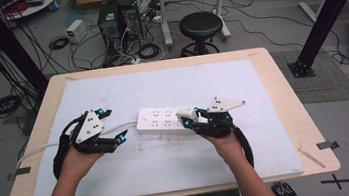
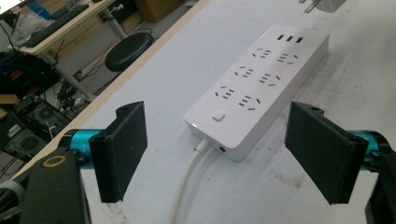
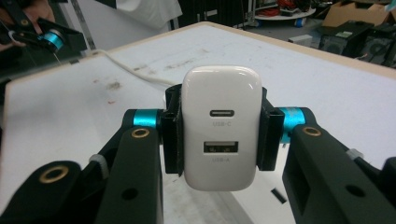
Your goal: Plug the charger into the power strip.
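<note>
A white power strip (image 1: pixel 160 120) (image 2: pixel 261 88) lies on the white mat, its cord (image 2: pixel 187 186) running off to the left. My right gripper (image 1: pixel 190 119) (image 3: pixel 219 135) is shut on a white USB charger (image 1: pixel 186 113) (image 3: pixel 220 126), pads pressed on both its sides, held just above the strip's right end. The charger's port face points at the right gripper's camera, and its prongs (image 2: pixel 322 4) show at the top of the left gripper view. My left gripper (image 1: pixel 113 124) (image 2: pixel 217 144) stands open at the strip's left, cord end, its wide-set jaws on either side of it without touching.
The white mat (image 1: pixel 121 170) covers most of the wooden table (image 1: pixel 282 90). Beyond the far edge stand a black stool (image 1: pixel 200 27), computer towers (image 1: pixel 117 19) and tangled floor cables. Black frame posts (image 1: pixel 327 3) rise at both sides.
</note>
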The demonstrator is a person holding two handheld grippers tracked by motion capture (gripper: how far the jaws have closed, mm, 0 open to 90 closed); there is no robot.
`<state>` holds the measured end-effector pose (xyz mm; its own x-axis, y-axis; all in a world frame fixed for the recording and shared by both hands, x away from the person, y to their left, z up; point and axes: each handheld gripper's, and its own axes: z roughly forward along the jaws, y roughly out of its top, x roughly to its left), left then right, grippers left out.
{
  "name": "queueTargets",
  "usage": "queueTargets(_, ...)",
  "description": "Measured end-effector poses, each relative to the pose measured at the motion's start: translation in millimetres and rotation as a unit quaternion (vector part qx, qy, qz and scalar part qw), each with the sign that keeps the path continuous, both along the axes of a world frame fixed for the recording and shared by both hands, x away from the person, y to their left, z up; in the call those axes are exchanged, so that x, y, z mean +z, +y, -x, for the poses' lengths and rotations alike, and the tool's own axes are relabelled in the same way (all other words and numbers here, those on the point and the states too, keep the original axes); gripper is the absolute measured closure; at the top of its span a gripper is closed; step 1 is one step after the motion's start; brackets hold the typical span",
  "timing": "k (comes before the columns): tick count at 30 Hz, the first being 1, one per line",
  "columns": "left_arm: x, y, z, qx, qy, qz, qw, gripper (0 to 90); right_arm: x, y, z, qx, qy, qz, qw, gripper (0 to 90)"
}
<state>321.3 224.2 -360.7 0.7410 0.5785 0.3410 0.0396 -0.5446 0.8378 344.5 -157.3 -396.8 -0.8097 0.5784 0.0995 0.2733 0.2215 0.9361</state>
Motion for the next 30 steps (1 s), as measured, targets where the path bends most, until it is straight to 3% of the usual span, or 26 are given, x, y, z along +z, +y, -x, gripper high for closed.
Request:
queueTargets(6, -1.4, 3.4, 1.0, 0.002, 0.001, 0.003, 1.0, 21.1, 8.0, 6.9, -2.4, 0.006, -0.041, 0.047, 0.998, 63.0)
queueTargets(10, -2.6, 5.7, 1.6, 0.004, 0.003, 0.001, 1.0, 21.1, 12.7, 10.3, -3.0, 0.01, -0.05, 0.09, 0.9946, 63.0)
queueTargets(11, -2.6, 5.7, 1.6, 0.004, 0.003, 0.001, 1.0, 21.1, 12.7, 10.3, -3.0, 0.01, -0.05, 0.09, 0.9946, 63.0)
queueTargets(12, -3.7, 6.6, 1.8, 0.005, 0.005, 0.002, 1.0, 21.2, 15.8, 11.9, -4.6, 0.016, -0.058, 0.121, 0.9908, 63.0)
queueTargets(14, -4.0, 7.2, 1.5, 0.004, 0.004, 0.001, 1.0, 21.1, 17.2, 12.9, -5.1, 0.018, -0.063, 0.139, 0.9882, 63.0)
queueTargets(23, -6.1, 10.0, 2.1, 0.006, 0.007, 0.006, 0.9999, 21.1, 24.3, 16.1, -11.9, 0.04, -0.068, 0.195, 0.9776, 63.0)
queueTargets(27, -7.4, 11.6, 2.7, 0.008, 0.006, 0.011, 0.9999, 21.1, 30.2, 20.6, -19.5, 0.058, -0.067, 0.231, 0.9689, 63.0)
queueTargets(30, -7.9, 14.1, 3.3, 0.009, 0.007, 0.009, 0.9999, 21.1, 34.7, 24.4, -25.2, 0.071, -0.054, 0.252, 0.9636, 63.0)
